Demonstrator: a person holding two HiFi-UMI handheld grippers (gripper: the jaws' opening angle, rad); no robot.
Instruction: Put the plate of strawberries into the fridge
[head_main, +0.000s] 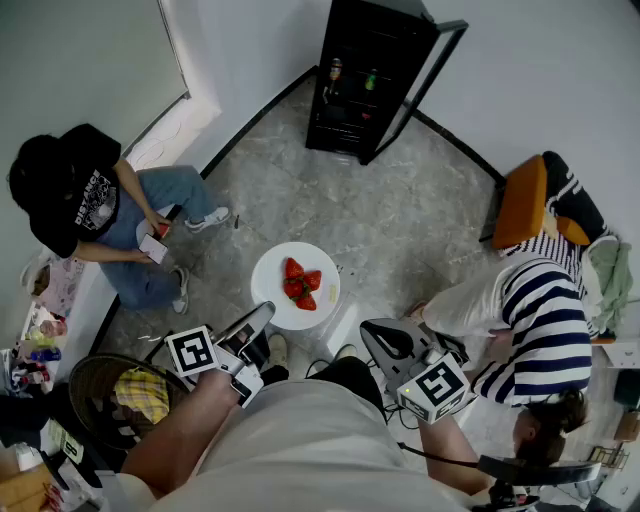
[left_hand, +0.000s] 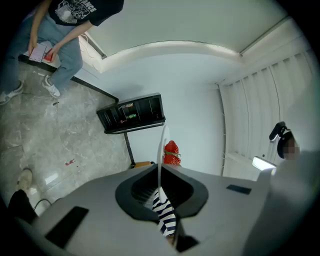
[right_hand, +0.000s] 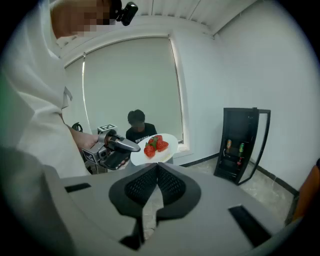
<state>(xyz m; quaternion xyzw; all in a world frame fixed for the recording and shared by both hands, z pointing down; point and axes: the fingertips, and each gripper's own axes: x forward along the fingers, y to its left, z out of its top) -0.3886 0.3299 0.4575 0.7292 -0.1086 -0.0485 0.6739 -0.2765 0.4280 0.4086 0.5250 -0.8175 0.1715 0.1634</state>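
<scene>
A white plate (head_main: 278, 296) carrying three strawberries (head_main: 301, 284) hangs level above the grey floor. My left gripper (head_main: 265, 312) is shut on its near rim. In the left gripper view the plate (left_hand: 161, 145) runs edge-on between the jaws, with the strawberries (left_hand: 171, 153) just beyond. My right gripper (head_main: 376, 336) hovers to the right of the plate, shut and empty; in its own view the jaws (right_hand: 157, 167) meet. The black fridge (head_main: 365, 80) stands in the far corner with its door (head_main: 428, 72) swung open and bottles on a shelf. It also shows as the fridge (left_hand: 132, 114) and the fridge (right_hand: 241, 145).
A person in a black shirt (head_main: 90, 200) sits on the floor at the left by the window. A person in a striped shirt (head_main: 540, 320) crouches at the right, near an orange chair (head_main: 522, 200). A wicker basket (head_main: 120, 390) stands at my lower left.
</scene>
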